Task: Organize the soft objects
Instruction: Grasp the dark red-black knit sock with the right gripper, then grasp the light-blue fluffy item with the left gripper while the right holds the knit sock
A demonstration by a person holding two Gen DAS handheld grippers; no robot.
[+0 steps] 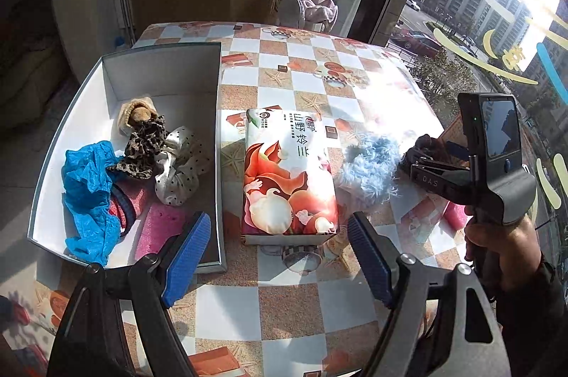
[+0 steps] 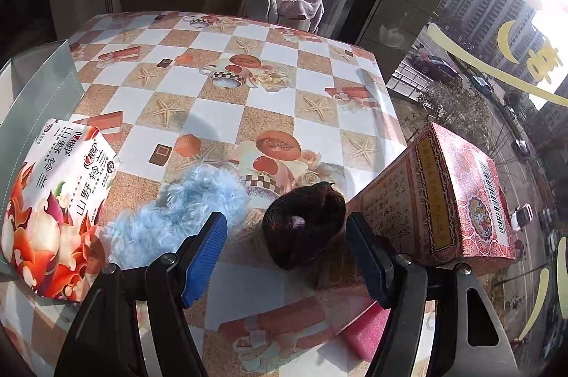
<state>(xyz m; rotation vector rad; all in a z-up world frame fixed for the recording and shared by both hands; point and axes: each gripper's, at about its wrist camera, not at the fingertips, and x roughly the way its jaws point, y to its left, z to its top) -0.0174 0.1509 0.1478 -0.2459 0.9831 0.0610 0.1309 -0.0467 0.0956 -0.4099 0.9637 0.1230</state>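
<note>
Nearest my right-wrist lens, the right gripper [image 2: 285, 256] has its blue-padded jaws standing wide with nothing between the pads, angled steeply down at the table. Just beyond them, at about twelve o'clock, lies a dark brown scrunchie [image 2: 303, 224] on the checked tablecloth [image 2: 227, 39], with a fluffy light-blue scrunchie [image 2: 184, 210] at ten o'clock and a red patterned carton [image 2: 436, 196] at two o'clock, touching or just beside the dark one.

The left gripper [image 1: 278, 258] is likewise spread wide and empty, tilted down over a tissue pack [image 1: 287, 171]. At its ten o'clock sits the white box [image 1: 163, 71], which already holds a blue cloth [image 1: 88, 192], a leopard-print scrunchie [image 1: 145, 146] and a polka-dot scrunchie [image 1: 181, 164].

I judge we are between drops: the next move calls for lowering the right jaws around the dark scrunchie, closing gently, then carrying it to the box.
</note>
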